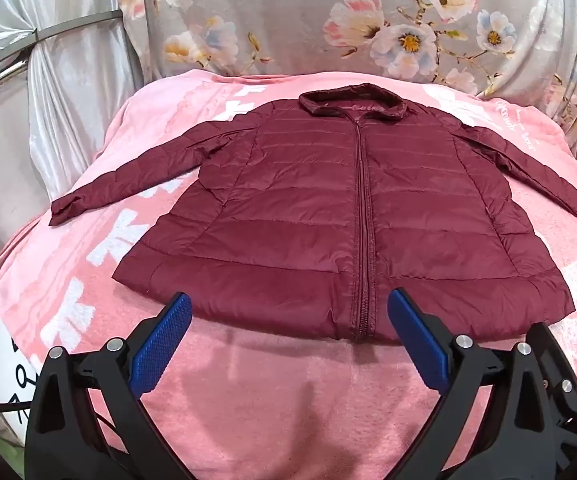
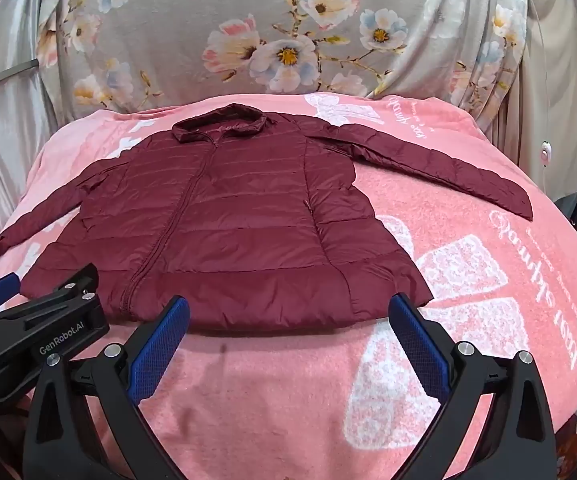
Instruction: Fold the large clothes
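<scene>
- Nearest the left wrist camera, the left gripper hangs over the pink blanket just short of the jacket's hem, its jaws wide apart and holding nothing.
- Blue pads line the inner faces of its black fingers, clear of the cloth.
- Likewise, the right gripper sits just before the hem, jaws spread wide and empty, with blue pads showing on its fingers.
- From the right wrist view, the left gripper's black body reaches in beside the jacket's lower corner.
- Spread flat on the blanket, front side up, lies the dark red quilted jacket, zipped closed, with its zipper running from collar to hem.
- Its collar lies at the jacket's far end, away from both grippers.
- Both sleeves stretch outward from the jacket's shoulders: one sleeve slants off one side, the other sleeve off the opposite side.
- Beyond the collar hangs a grey flowered cloth.
- White curtains hang beside the flowered cloth.
</scene>
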`<state>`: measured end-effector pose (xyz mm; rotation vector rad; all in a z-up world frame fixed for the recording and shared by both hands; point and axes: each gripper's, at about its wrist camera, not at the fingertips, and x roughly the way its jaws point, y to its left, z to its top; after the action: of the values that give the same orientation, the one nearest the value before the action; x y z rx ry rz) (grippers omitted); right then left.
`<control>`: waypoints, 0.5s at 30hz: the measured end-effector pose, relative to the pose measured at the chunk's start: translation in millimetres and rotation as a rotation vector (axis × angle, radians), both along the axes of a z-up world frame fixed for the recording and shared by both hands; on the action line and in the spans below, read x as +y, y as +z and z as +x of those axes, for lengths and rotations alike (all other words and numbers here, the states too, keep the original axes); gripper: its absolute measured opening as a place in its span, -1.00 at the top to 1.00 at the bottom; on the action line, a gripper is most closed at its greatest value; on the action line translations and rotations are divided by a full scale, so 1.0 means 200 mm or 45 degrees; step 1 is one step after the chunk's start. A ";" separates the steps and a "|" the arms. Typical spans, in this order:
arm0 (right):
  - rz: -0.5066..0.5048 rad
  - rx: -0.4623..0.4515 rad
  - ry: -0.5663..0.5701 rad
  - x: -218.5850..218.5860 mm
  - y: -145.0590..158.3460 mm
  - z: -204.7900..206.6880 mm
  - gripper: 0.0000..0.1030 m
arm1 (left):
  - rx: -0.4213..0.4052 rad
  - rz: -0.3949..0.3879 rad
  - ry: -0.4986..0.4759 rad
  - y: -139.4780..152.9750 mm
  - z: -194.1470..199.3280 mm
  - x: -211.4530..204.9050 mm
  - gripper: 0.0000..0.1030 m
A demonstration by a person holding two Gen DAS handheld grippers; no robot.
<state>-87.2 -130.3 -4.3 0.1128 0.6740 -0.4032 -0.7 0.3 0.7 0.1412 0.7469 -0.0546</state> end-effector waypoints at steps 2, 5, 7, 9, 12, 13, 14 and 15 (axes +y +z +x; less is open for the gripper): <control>-0.003 -0.001 -0.002 0.00 0.00 0.00 -0.90 | -0.005 -0.004 0.000 0.00 0.00 0.00 -0.83; -0.007 -0.002 -0.008 0.00 0.00 0.01 -0.90 | -0.017 -0.018 0.007 0.03 0.00 0.01 -0.78; -0.005 -0.003 0.005 0.01 0.00 0.00 -0.90 | -0.023 -0.006 0.001 0.03 -0.01 0.01 -0.76; -0.005 -0.006 0.004 0.02 0.00 0.00 -0.90 | -0.038 0.004 0.000 0.05 -0.01 0.00 -0.74; -0.003 -0.007 0.005 0.01 -0.02 0.00 -0.90 | -0.051 -0.007 0.001 0.05 -0.03 0.01 -0.73; -0.009 -0.010 0.004 0.03 0.00 0.01 -0.90 | -0.051 -0.004 -0.002 0.04 -0.03 0.00 -0.73; -0.008 -0.010 0.005 0.03 0.00 0.01 -0.90 | -0.039 -0.007 -0.006 0.03 -0.02 0.01 -0.73; -0.008 -0.012 0.006 0.03 -0.01 0.01 -0.90 | -0.020 -0.016 -0.003 0.02 -0.02 0.01 -0.73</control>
<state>-85.8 -123.7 -6.1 0.1067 0.6638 -0.3999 -3.9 2.2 5.4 0.1305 0.7304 -0.0606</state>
